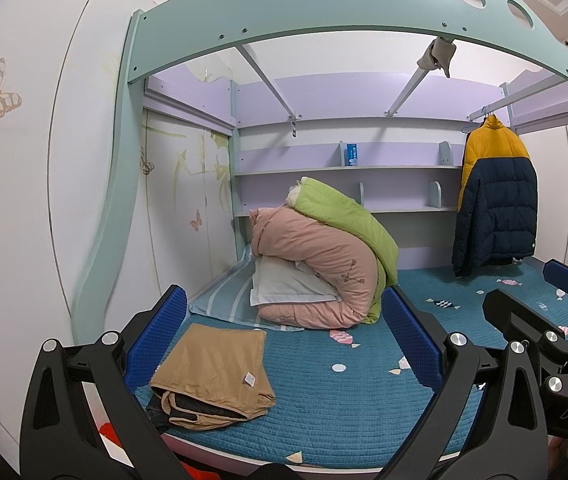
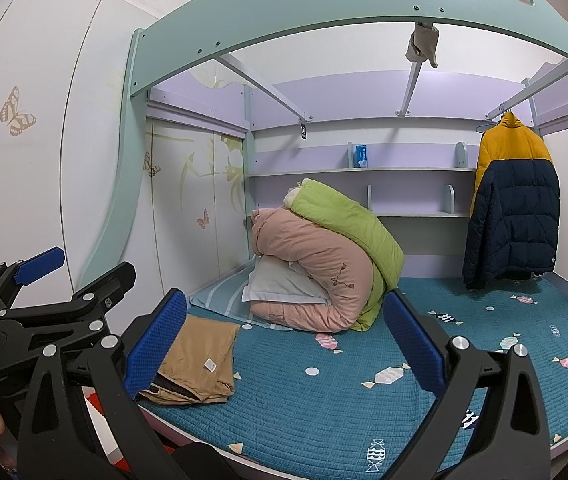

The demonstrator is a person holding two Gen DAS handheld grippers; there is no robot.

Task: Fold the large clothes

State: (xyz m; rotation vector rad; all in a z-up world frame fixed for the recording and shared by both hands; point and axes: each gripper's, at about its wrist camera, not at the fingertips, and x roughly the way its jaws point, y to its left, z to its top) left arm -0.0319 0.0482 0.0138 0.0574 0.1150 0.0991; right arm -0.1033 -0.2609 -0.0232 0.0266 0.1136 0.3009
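Tools apart, quilts beyond.

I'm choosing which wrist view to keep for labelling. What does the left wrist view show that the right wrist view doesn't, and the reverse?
Only the left wrist view shows the right gripper at its right edge. Only the right wrist view shows the left gripper at its left edge. Both show the folded tan garment on the blue bedspread, the rolled quilts and the hanging jacket. Both grippers stand open, holding nothing.
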